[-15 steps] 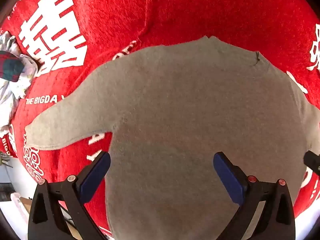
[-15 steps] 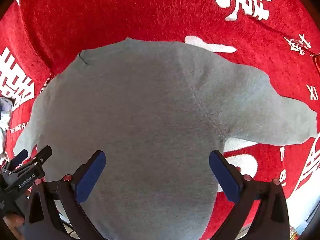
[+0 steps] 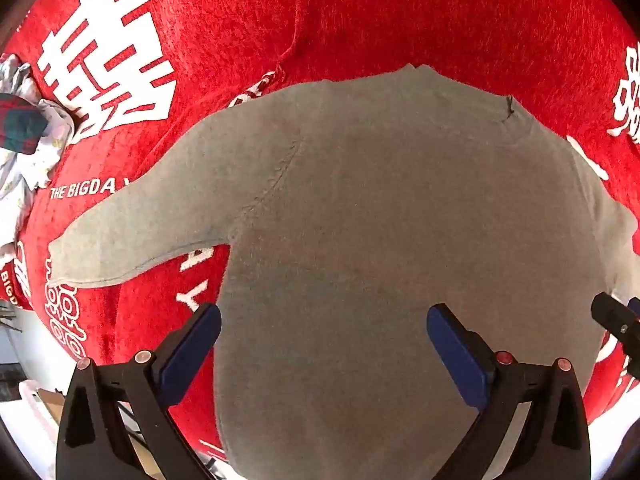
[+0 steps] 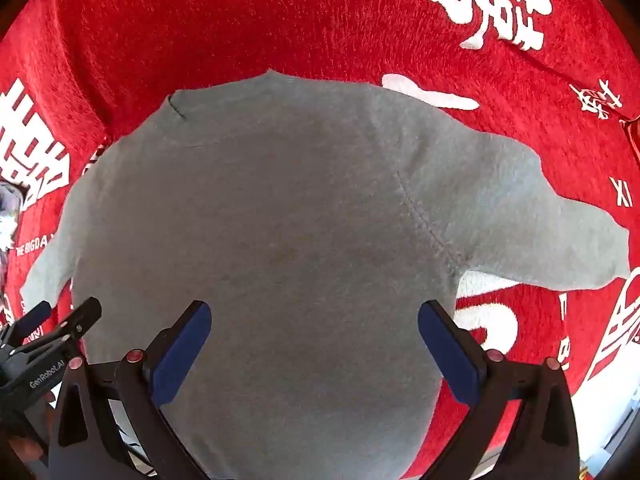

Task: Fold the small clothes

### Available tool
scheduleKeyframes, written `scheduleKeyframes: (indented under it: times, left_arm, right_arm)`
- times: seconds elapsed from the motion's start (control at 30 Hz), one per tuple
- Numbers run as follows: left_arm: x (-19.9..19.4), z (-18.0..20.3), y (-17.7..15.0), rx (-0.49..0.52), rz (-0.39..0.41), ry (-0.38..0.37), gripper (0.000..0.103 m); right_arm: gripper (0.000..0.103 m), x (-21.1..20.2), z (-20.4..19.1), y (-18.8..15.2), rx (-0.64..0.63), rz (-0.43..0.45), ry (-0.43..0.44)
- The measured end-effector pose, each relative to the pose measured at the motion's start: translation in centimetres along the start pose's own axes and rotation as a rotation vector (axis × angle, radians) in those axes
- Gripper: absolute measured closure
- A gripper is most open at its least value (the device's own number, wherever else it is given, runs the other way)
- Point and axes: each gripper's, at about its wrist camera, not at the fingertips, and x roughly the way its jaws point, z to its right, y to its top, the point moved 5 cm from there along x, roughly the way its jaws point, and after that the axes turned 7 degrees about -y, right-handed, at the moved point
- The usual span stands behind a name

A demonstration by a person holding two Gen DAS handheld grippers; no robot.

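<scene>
At the far left edge a crumpled pile of pale and plaid clothes sits on the red blanket with its white lettering. The grey sweater lies flat on that blanket, neck away from the cameras, both sleeves spread out to the sides. The left gripper hangs over the sweater's lower left part, jaws spread wide and holding nothing. The right gripper hangs over its lower right part, likewise released and empty
</scene>
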Motion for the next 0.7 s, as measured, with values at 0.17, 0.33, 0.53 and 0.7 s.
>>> scheduleKeyframes:
  times: [0.17, 0.33, 0.53, 0.7]
  left_arm:
    - [0.34, 0.09, 0.34, -0.002, -0.005, 0.010, 0.000]
    - [0.40, -0.14, 0.65, -0.006, -0.011, 0.006, 0.000]
    - [0.69, -0.24, 0.82, 0.006, -0.017, 0.009, 0.000]
    - [0.74, -0.32, 0.87, 0.008, -0.019, 0.009, 0.000]
  right_arm:
    - [0.000, -0.19, -0.37, -0.64, -0.017, 0.006, -0.011]
    - [0.000, -0.35, -0.38, -0.72, -0.013, -0.002, -0.012]
    - [0.000, -0.43, -0.27, -0.89, -0.014, 0.003, -0.021]
    - [0.000, -0.52, -0.53, -0.78, -0.013, 0.000, -0.024]
